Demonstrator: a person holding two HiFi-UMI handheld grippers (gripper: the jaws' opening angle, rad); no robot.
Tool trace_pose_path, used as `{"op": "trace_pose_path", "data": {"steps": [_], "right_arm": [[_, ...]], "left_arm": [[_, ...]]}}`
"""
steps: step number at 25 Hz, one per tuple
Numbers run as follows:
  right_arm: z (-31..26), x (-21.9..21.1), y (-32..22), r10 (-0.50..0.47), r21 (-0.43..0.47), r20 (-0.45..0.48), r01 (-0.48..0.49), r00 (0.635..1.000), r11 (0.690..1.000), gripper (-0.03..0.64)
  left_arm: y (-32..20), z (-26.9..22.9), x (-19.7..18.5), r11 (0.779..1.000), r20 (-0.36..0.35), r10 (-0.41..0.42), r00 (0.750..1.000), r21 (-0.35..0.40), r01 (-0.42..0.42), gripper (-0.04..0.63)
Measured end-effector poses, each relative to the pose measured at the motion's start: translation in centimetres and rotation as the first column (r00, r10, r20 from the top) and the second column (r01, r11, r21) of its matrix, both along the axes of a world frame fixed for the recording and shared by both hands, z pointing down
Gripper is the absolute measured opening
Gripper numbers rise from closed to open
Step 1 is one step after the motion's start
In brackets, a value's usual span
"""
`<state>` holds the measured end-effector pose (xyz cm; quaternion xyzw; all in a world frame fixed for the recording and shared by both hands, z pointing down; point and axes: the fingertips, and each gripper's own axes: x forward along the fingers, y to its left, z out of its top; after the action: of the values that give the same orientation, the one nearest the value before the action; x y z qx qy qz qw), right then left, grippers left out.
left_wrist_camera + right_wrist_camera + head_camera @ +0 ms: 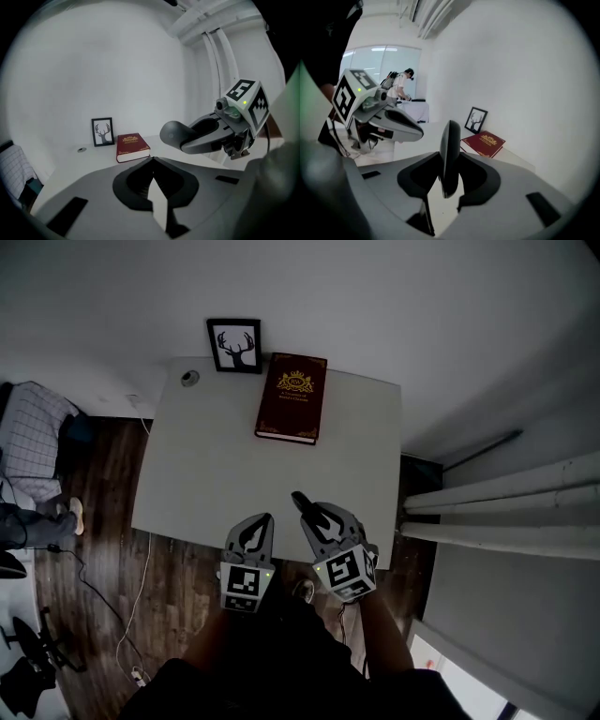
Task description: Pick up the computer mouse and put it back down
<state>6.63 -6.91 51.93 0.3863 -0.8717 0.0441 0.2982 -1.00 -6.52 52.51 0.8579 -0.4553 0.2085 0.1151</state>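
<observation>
Pinching the computer mouse (449,154) in the right gripper (307,510), edge-on and upright between the pads, up over the near edge of the white table (206,474). Judging the lift done and only the set-down left.

For a clean set-down: roll the wrist to bring the broad underside down, then sink slowly onto the bare near part of the table, well apart from the dark red book (292,397) and the framed stag picture (234,345) at the far side. Spread the claw only after feeling the base flat on the top; avoid letting go early, for fear of a drop or a skid toward the wooden floor (178,587) past the near edge. Keep the left gripper (263,523), pressed together on nothing, just to the left and out of the way.

Expect a slim, dark shell, smooth and gently curved, probably hard plastic and apt to slip in a narrow pinch, so hold the squeeze steady. Count on a smooth, matt, flat tabletop with rounded corners: easy landing, little grip. Note the hardback's gilt ornament and the thin black frame at the wall, leaning or standing, cannot tell which
</observation>
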Motion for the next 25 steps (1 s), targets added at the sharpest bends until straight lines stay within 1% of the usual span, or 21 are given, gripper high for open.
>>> {"op": "trace_pose_path", "data": {"steps": [3,6,8,10,12,17,22,25], "right_arm": [[0.1,1.1,0.3,0.125,0.017,0.093,-0.127,0.988,0.992,0.137],[-0.8,1.1,1.1,0.169,0.039,0.154,-0.177,0.973,0.983,0.137],[-1.6,1.1,1.7,0.172,0.061,0.172,-0.185,0.97,0.981,0.137],[-2.4,1.2,2.2,0.171,0.087,0.167,-0.187,0.971,0.978,0.137],[-3.1,1.7,2.8,0.18,0.103,0.164,-0.198,0.97,0.975,0.137],[-4.8,3.1,5.2,0.198,0.138,0.169,-0.222,0.965,0.965,0.137],[-7.1,3.0,7.7,0.155,0.203,0.22,-0.201,0.963,0.958,0.137],[-8.0,2.9,9.3,0.141,0.231,0.235,-0.196,0.962,0.953,0.137]], "left_arm": [[0.6,-0.6,-0.2,1.0,-0.003,-0.027,1.0,0.002,0.027,0.002],[0.8,-1.4,0.0,0.999,-0.024,-0.045,0.999,0.014,0.045,0.002],[0.9,-1.9,0.5,0.999,-0.033,-0.034,0.999,0.022,0.035,0.002],[1.1,-2.5,1.0,0.999,-0.034,-0.027,0.999,0.04,0.028,0.002],[1.4,-3.3,1.3,0.997,-0.033,-0.031,0.999,0.064,0.033,0.002],[3.0,-5.4,2.6,0.993,-0.065,-0.04,0.997,0.109,0.046,0.002],[5.7,-8.0,3.3,0.981,-0.092,-0.062,0.994,0.176,0.077,0.002],[7.7,-9.2,3.2,0.973,-0.105,-0.058,0.993,0.217,0.08,0.002]]}}
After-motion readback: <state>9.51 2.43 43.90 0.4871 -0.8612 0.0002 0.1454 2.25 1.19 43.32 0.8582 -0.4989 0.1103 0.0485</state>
